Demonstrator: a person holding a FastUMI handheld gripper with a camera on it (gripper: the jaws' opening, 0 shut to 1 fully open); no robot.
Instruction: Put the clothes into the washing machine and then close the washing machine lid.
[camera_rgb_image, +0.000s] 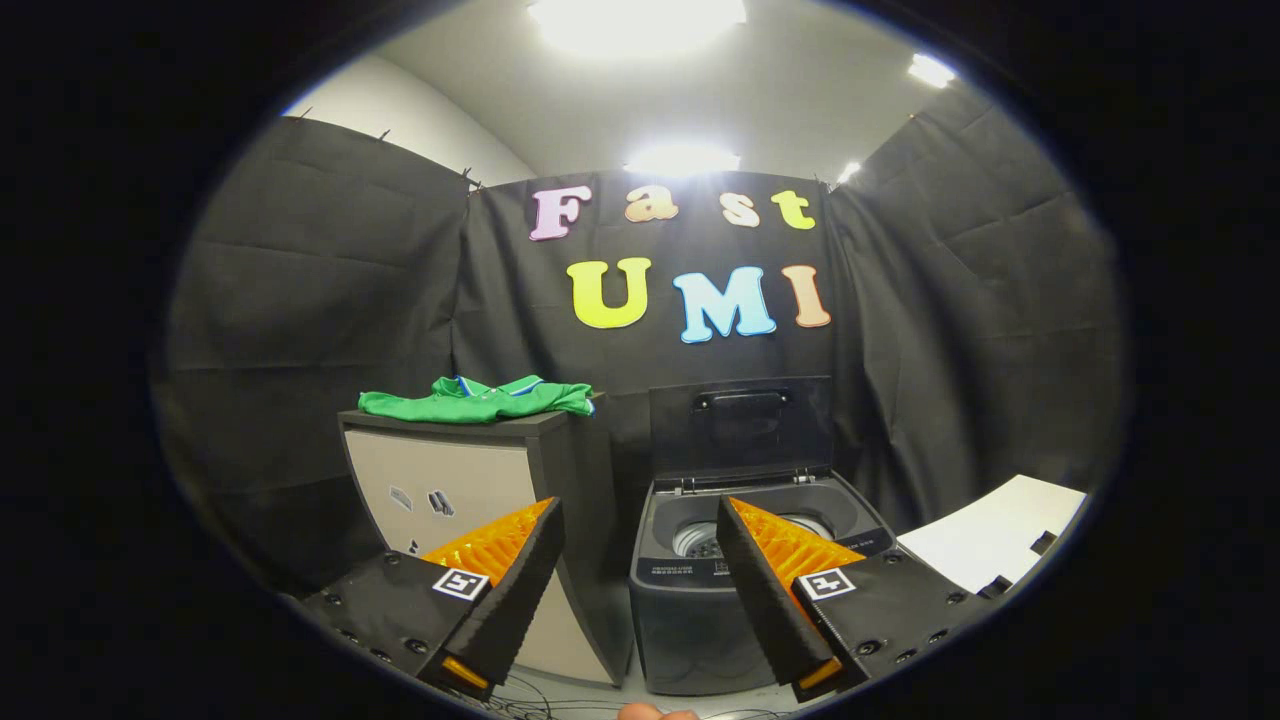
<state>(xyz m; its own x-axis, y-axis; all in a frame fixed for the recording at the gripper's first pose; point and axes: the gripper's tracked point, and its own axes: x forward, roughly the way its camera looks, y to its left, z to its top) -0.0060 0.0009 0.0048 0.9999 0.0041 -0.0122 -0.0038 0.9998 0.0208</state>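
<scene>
A green shirt (478, 398) lies crumpled on top of a beige cabinet (460, 490), beyond and above my left finger. To the cabinet's right stands a dark grey top-loading washing machine (690, 590) with its lid (740, 420) raised upright against the wall, so the drum opening (705, 538) shows. My gripper (640, 520) is open, with nothing between its fingers, well short of both the shirt and the machine. The right finger (770, 590) overlaps the machine's front right corner in the view.
A white surface (990, 535) sits to the right of the machine. Cables (540, 705) lie on the floor in front of the cabinet. Black cloth walls close the booth on three sides. A fingertip (655, 712) of the person shows at the very bottom.
</scene>
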